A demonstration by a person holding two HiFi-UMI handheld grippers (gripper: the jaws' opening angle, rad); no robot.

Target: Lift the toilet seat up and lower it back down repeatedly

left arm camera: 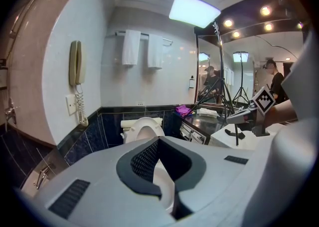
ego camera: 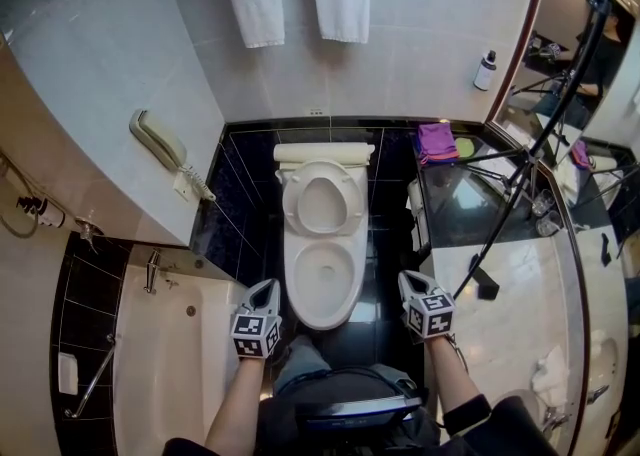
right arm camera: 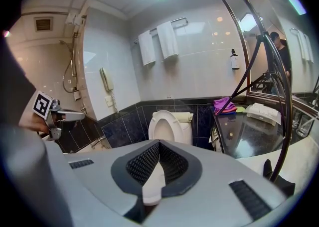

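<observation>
The seat [ego camera: 291,206] stands upright at the back of the toilet, leaning against the tank [ego camera: 322,153] above the open bowl [ego camera: 325,320], and near the bowl's front the left gripper [ego camera: 266,288] and right gripper [ego camera: 409,279] hover, one each side, jaws closed together, holding nothing.

The left tool [ego camera: 266,287] and the right tool [ego camera: 408,278] have pale grey shells. Each carries a white cube [ego camera: 255,334] printed with black square markers. Seen along the jaws, each shell is broad and smooth, with a dark grey collar [left arm camera: 199,164] framing black pads [left arm camera: 144,161] of fine dotted texture. Dark ribbed strips [right arm camera: 246,198] are set into the grey. The forearms are bare. A dark band [ego camera: 468,414] circles the right one, next to dark clothing [ego camera: 520,429].
</observation>
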